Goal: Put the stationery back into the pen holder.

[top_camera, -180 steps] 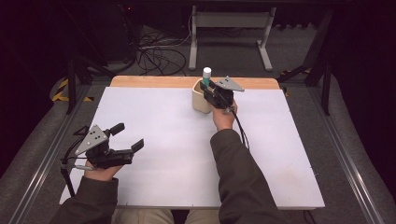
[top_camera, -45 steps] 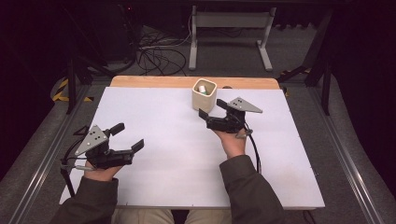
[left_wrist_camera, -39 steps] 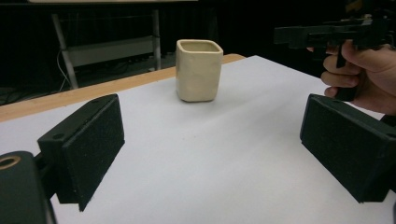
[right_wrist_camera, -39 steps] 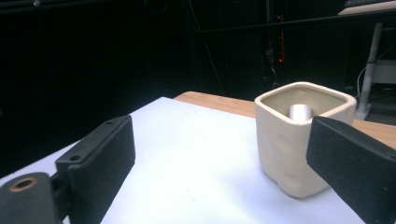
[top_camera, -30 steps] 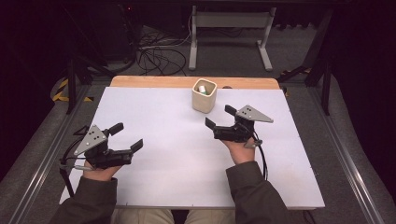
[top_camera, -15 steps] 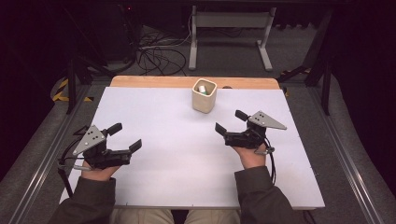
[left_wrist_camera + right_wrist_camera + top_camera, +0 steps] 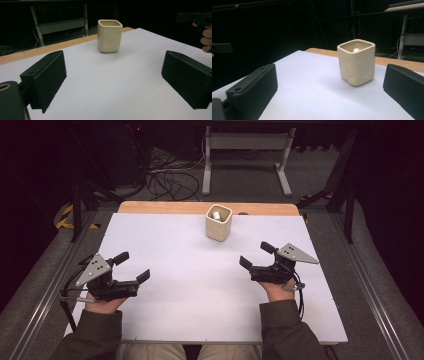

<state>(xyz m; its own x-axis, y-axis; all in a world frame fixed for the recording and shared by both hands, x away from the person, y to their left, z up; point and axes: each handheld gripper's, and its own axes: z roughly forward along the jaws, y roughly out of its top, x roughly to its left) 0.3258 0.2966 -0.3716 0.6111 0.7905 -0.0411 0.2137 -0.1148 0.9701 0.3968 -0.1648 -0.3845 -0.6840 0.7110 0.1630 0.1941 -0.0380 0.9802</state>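
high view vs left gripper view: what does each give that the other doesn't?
High view alone: the small white and green object inside the cream square ceramic cup, both forearms, and the floor cables beyond the table.

Left gripper view alone: a close look along the left hand-held gripper at its textured black pads, spread wide with nothing between them.

Shared: the cup upright near the far wooden edge, the white table top, and the right hand-held gripper, open.
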